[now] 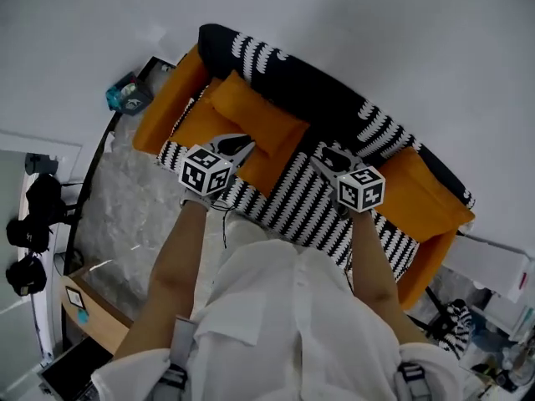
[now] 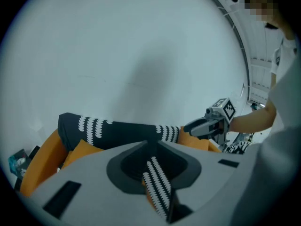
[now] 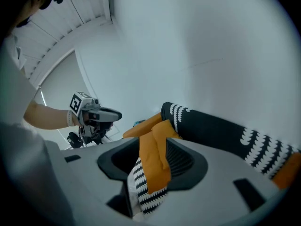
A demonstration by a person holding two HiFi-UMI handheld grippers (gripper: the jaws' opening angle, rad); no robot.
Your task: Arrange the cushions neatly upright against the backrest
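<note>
A sofa with a black-and-white backrest (image 1: 326,98) and striped seat (image 1: 309,211) has orange arms. One orange cushion (image 1: 251,114) leans on the backrest left of centre, over a flatter orange cushion (image 1: 269,167) on the seat. Another orange cushion (image 1: 428,195) sits at the right end. My left gripper (image 1: 241,146) hovers just short of the left cushions, its jaws a narrow gap apart with only the seat showing through (image 2: 151,149). My right gripper (image 1: 328,158) hangs over the seat's middle, jaws wider and holding nothing (image 3: 151,145).
A teal item (image 1: 125,95) lies beside the sofa's left arm (image 1: 167,98). A grey textured rug (image 1: 125,211) lies in front, with a wooden table (image 1: 88,312) and black camera gear (image 1: 33,224) to the left. Clutter (image 1: 485,328) sits at the right.
</note>
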